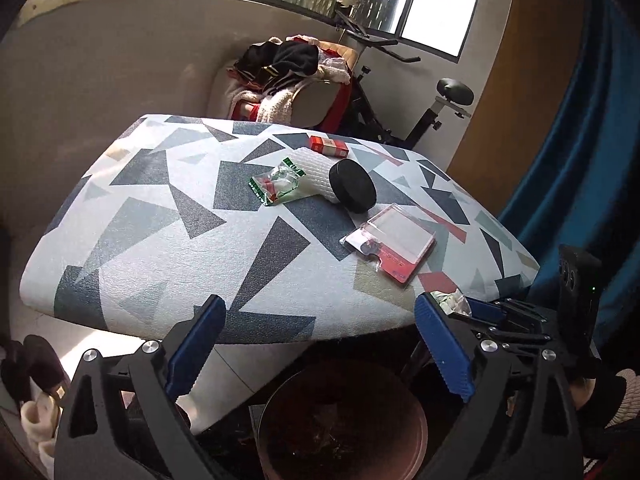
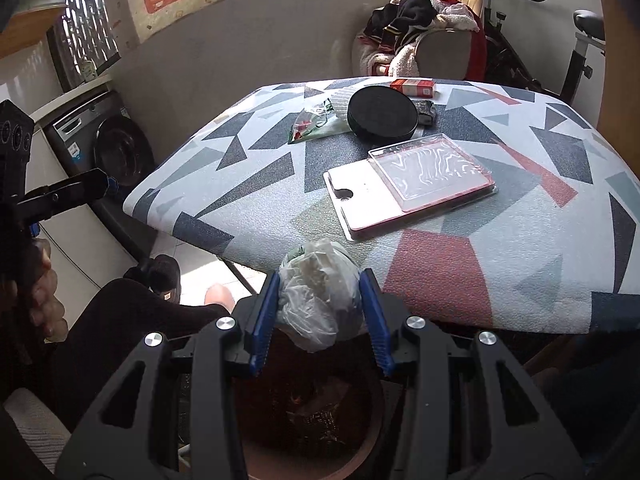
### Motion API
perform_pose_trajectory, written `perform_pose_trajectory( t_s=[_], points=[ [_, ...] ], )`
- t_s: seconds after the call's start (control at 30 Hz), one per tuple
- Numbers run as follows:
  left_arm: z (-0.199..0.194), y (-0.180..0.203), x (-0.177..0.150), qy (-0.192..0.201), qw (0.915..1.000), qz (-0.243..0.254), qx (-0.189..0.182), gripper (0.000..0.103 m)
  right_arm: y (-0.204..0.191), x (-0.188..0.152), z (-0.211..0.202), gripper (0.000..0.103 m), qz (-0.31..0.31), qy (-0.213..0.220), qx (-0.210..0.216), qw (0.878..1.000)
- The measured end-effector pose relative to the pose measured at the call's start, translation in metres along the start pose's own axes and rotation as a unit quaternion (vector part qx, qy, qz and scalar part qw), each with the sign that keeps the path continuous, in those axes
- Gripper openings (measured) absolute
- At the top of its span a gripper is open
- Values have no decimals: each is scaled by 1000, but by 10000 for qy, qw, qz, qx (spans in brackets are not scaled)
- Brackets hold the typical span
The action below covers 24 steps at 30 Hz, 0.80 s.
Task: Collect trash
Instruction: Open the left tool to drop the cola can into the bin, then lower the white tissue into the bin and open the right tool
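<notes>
My right gripper (image 2: 320, 308) is shut on a crumpled white plastic bag (image 2: 318, 292) and holds it at the table's near edge, above a round brown bin (image 2: 312, 412). In the left wrist view the bag (image 1: 452, 300) shows beside the right gripper (image 1: 480, 312). My left gripper (image 1: 320, 344) is open and empty above the bin (image 1: 340, 420), in front of the table. On the patterned table (image 1: 160, 240) lie a green candy wrapper (image 1: 276, 184), a clear blister pack (image 1: 392, 240), a black round lid (image 1: 352, 186) and a red box (image 1: 328, 146).
An armchair piled with clothes (image 1: 292, 76) and an exercise bike (image 1: 400, 92) stand behind the table. A washing machine (image 2: 108, 144) is at the left. A blue curtain (image 1: 580, 160) hangs at the right. Slippers (image 1: 36, 364) lie on the floor.
</notes>
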<state>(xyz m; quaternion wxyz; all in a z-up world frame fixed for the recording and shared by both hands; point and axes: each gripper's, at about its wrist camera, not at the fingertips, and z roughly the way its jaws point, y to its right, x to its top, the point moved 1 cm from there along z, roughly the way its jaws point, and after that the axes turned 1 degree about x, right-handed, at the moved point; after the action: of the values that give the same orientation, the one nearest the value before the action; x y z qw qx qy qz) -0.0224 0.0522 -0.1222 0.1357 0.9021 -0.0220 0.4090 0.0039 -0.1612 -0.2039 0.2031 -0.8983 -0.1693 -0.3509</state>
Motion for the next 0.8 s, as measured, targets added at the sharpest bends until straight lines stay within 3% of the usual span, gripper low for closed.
perform_pose_trajectory(
  t_s=[0.53, 0.8],
  points=[
    [-1, -9, 0, 73, 9992, 27, 396, 96, -27, -38, 40, 43, -521, -1025, -16, 9934],
    [2, -10, 0, 41, 9991, 14, 425, 96, -28, -43, 50, 46, -551, -1283, -57, 9902]
  ],
)
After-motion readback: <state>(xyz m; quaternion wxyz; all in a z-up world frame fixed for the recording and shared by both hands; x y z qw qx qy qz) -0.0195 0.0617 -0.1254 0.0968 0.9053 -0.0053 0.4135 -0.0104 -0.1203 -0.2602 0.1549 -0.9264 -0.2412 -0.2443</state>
